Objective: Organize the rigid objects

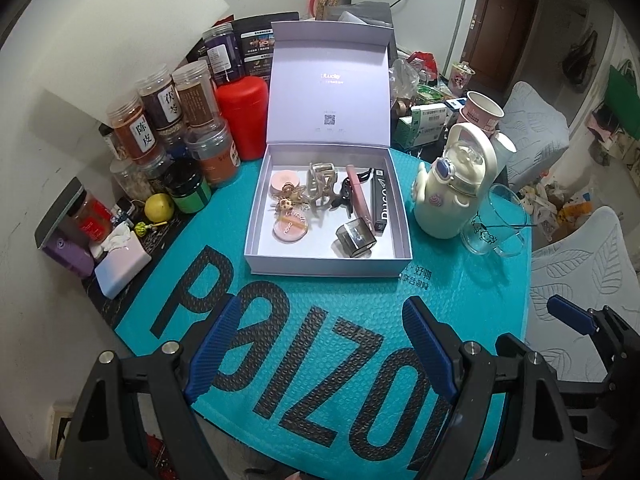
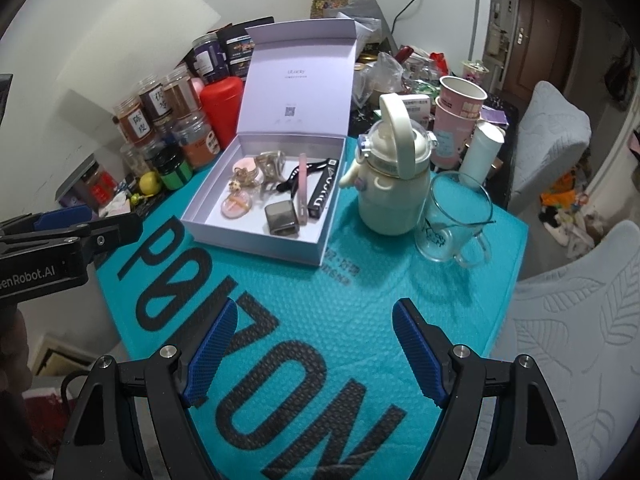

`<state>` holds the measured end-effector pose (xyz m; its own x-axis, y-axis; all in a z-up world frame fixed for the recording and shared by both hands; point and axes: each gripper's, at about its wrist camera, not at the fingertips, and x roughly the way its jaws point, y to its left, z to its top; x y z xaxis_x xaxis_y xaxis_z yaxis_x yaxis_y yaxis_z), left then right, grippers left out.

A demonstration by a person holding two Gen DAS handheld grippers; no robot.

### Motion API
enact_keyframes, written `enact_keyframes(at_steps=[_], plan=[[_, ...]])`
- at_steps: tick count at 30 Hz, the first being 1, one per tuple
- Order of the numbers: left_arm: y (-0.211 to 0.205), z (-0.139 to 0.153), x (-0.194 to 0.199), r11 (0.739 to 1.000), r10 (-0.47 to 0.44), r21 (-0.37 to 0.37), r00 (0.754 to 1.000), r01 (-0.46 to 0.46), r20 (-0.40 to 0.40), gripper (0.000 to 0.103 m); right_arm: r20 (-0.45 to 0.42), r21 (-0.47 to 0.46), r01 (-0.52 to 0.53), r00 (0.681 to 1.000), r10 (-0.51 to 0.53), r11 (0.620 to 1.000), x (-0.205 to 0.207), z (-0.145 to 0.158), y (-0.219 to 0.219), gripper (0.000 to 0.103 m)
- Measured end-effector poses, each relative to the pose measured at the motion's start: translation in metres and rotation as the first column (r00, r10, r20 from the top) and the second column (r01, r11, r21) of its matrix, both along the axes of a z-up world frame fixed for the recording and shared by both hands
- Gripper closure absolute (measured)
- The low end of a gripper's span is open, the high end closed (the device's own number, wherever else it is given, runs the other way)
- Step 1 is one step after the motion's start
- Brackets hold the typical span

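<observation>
You are working over a cluttered surface [image 1: 460, 304] with a teal mat; the white box [image 1: 326, 258] is sitting open, clips and cosmetics lying inside. Both the left gripper [image 1: 320, 348] and right gripper [image 2: 312, 350] are hovering with fingers apart, holding nothing. Approach the lid slowly and squarely.

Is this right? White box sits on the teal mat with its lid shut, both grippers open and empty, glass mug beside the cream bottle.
Not quite: the lid is open, not shut. In the left wrist view the white box has its lid standing upright, with clips and cosmetics visible inside. The rest holds: left gripper and right gripper are open and empty, glass mug beside the cream bottle on the teal mat.
</observation>
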<state>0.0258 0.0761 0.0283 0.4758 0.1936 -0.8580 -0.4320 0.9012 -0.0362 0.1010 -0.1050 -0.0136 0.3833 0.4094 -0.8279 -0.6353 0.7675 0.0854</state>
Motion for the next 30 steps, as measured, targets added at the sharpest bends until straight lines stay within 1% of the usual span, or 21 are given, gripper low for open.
enact_keyframes(at_steps=[7, 12, 20, 27, 30], plan=[[-0.002, 0.002, 0.000, 1.000, -0.004, 0.015, 1.000, 0.004, -0.003, 0.019, 0.003, -0.003, -0.014, 1.000, 0.014, 1.000, -0.002, 0.000, -0.001, 0.022], [-0.003, 0.006, -0.002, 1.000, 0.000, 0.011, 1.000, 0.000, 0.002, 0.019, 0.015, -0.001, -0.022, 1.000, 0.022, 1.000, -0.004, 0.005, -0.001, 0.022], [-0.006, 0.012, -0.003, 1.000, -0.016, 0.025, 1.000, 0.016, 0.003, 0.019, 0.008, 0.000, -0.025, 1.000, 0.025, 1.000, -0.005, 0.005, -0.002, 0.022], [-0.010, 0.018, -0.007, 0.999, -0.017, 0.050, 1.000, 0.016, 0.005, 0.019, 0.007, 0.002, -0.025, 1.000, 0.025, 1.000, -0.006, 0.007, -0.004, 0.022], [-0.011, 0.019, -0.009, 0.999, -0.017, 0.043, 1.000, 0.016, 0.008, 0.019, 0.009, 0.002, -0.021, 1.000, 0.021, 1.000, -0.007, 0.009, -0.006, 0.022]])
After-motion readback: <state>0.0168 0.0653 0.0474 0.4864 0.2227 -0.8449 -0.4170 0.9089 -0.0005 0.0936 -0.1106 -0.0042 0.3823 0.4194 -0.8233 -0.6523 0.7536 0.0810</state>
